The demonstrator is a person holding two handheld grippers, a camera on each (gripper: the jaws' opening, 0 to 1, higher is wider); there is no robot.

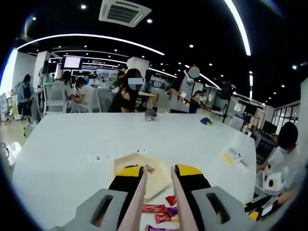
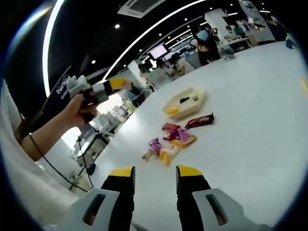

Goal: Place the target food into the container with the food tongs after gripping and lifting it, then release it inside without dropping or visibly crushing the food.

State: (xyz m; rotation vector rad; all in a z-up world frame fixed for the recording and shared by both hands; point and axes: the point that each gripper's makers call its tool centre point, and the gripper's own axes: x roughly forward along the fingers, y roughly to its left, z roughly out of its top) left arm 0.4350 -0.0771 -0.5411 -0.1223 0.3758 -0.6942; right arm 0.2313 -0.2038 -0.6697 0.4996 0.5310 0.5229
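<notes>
Pink food tongs (image 1: 158, 202) held in my left gripper (image 1: 159, 174) stand open and empty above the wrapped snacks (image 1: 161, 210) just short of the beige container (image 1: 137, 166), so I judge a slow descent and light squeeze best, while my right gripper (image 2: 154, 174) hangs open.

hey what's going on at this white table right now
A person holds the left gripper with pink food tongs in it, raised above the white table. Wrapped snacks lie loose beside a shallow tan tray that holds a couple of small items. The right gripper hangs open, empty. The tongs hold nothing yet.
</notes>
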